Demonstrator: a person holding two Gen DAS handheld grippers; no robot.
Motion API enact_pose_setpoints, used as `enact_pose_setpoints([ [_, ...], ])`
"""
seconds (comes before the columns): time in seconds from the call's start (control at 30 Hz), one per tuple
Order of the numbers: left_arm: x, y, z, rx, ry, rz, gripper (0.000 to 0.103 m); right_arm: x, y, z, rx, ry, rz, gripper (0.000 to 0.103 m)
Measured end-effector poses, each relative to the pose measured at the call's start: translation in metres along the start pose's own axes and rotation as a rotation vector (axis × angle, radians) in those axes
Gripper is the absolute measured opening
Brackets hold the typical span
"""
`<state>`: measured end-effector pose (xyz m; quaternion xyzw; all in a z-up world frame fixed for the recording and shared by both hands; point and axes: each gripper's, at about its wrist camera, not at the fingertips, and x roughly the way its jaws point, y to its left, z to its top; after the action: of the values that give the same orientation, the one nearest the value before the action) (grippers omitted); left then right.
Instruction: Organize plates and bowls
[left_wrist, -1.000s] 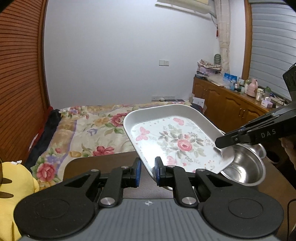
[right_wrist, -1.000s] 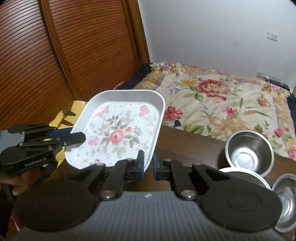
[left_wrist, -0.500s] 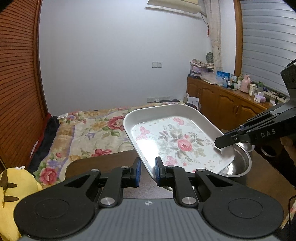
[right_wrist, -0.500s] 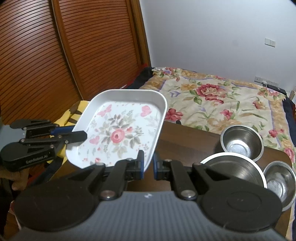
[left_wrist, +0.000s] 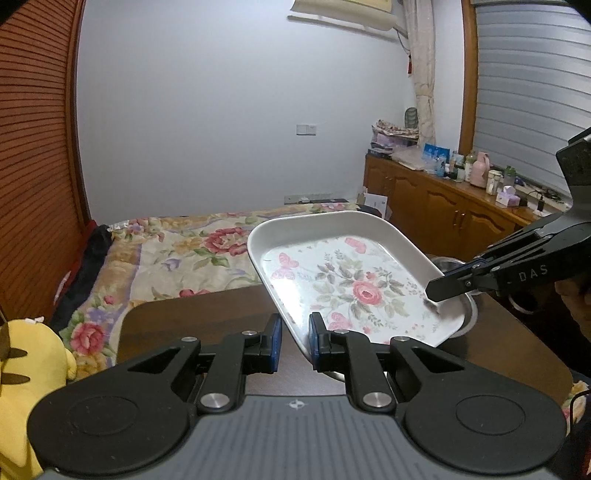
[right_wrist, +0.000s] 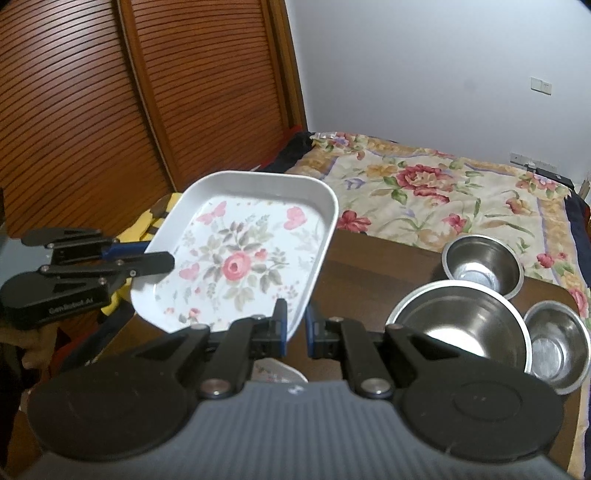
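A white rectangular tray (left_wrist: 351, 280) with a rose and butterfly print hangs tilted above the brown table (left_wrist: 203, 314). My left gripper (left_wrist: 293, 332) is shut on its near rim. My right gripper (left_wrist: 436, 288) is shut on the rim at the tray's right corner. From the right wrist, the tray (right_wrist: 240, 266) sits between my right gripper (right_wrist: 295, 325), pinching its near edge, and my left gripper (right_wrist: 159, 264), on its left edge. A large steel bowl (right_wrist: 461, 325) and two small steel bowls (right_wrist: 480, 262) (right_wrist: 557, 343) stand on the table to the right. One bowl rim (left_wrist: 467, 314) peeks from under the tray.
A bed with a floral cover (left_wrist: 177, 243) lies beyond the table's far edge. A yellow plush toy (left_wrist: 29, 354) sits at the left. A wooden cabinet (left_wrist: 443, 210) with bottles lines the right wall. Something white and printed (right_wrist: 280, 369) shows just below my right gripper.
Both grippers have carried the tray sideways toward the steel bowls. More of the bowls shows in the right wrist view, and the bowl in the left wrist view has slipped further under the tray.
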<state>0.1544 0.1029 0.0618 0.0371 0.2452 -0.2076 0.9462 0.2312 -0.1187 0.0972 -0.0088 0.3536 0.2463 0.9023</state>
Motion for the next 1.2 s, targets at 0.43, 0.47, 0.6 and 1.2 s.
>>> enact_pose_setpoints([
  [0.43,-0.004,-0.007,-0.035,-0.019,0.040,-0.017,0.017,0.000,0.004,-0.031,0.016,0.034,0.025,0.012],
  [0.47,-0.003,-0.006,-0.038,-0.025,0.047,-0.019,0.017,0.001,0.005,-0.034,0.018,0.039,0.028,0.012],
  [0.6,0.002,-0.005,-0.051,-0.053,0.073,-0.029,0.017,0.006,0.006,-0.048,0.030,0.057,0.039,0.012],
  [1.2,0.004,-0.007,-0.097,-0.089,0.148,-0.015,0.017,0.026,0.018,-0.098,0.040,0.081,0.045,0.013],
])
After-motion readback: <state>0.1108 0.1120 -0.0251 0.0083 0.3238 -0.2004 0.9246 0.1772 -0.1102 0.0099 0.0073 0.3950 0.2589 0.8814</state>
